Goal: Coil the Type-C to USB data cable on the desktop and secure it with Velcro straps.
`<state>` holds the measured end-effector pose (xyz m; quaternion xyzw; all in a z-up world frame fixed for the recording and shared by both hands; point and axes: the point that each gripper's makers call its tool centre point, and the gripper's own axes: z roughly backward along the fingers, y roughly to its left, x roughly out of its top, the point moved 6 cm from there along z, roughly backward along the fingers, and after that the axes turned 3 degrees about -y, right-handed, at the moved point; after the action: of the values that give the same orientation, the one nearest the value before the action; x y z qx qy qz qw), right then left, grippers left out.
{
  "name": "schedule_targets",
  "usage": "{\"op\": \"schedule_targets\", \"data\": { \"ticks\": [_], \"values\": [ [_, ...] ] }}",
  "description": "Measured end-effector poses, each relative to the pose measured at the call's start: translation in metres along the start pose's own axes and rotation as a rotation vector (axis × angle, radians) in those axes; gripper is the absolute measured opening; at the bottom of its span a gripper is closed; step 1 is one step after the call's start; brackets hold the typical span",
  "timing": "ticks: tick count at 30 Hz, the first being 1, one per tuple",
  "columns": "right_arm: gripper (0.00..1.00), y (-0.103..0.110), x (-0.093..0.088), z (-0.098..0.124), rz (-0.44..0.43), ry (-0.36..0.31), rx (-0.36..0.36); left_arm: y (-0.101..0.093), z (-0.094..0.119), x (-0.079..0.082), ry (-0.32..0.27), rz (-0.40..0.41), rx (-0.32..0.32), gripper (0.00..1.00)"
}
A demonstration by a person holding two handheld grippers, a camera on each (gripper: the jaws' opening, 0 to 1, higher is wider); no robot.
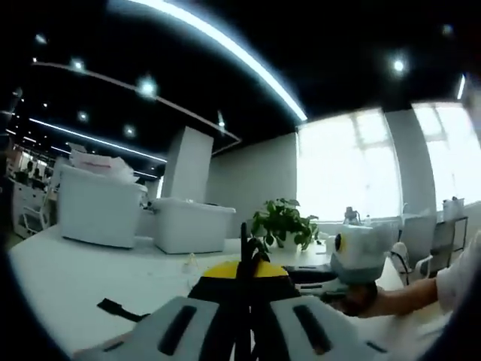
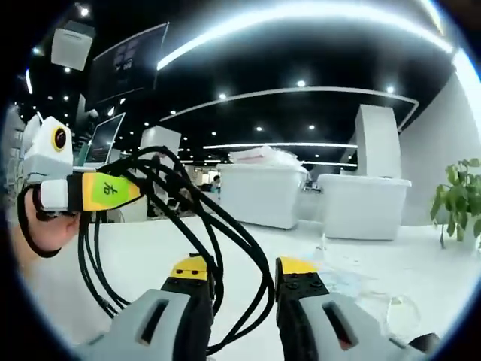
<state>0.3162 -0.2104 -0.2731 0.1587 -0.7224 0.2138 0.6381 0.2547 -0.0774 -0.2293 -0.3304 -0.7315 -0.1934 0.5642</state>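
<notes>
The black data cable hangs in several loops above the white desk. My left gripper is shut on it, and one black strand rises between its closed yellow tips. In the right gripper view that left gripper comes in from the left, held by a hand, pinching the coil at its top. My right gripper is open, and the lower loops hang through the gap between its jaws. In the left gripper view it shows at the right, also in a hand. A black Velcro strap lies flat on the desk.
Two white bins stand at the back of the desk, with a green potted plant beside them. Some clear plastic wrapping lies on the desk to the right. Bright windows are behind.
</notes>
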Motion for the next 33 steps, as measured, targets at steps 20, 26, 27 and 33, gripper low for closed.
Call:
{"op": "schedule_targets", "data": {
  "ticks": [20,26,27,33],
  "values": [
    [0.03,-0.009,0.028,0.015,0.458,0.045,0.098,0.019,-0.001,-0.017,0.074,-0.211,0.098,0.06],
    [0.03,-0.006,0.030,0.019,0.421,0.073,0.140,0.035,0.000,-0.026,0.136,-0.376,0.197,0.09],
    [0.03,-0.004,0.030,0.019,0.472,0.076,0.123,0.036,0.000,-0.028,0.158,-0.440,0.218,0.09],
    [0.03,-0.002,0.031,0.017,0.608,0.064,0.017,0.038,0.000,-0.038,0.228,-0.387,0.250,0.05]
  ]
}}
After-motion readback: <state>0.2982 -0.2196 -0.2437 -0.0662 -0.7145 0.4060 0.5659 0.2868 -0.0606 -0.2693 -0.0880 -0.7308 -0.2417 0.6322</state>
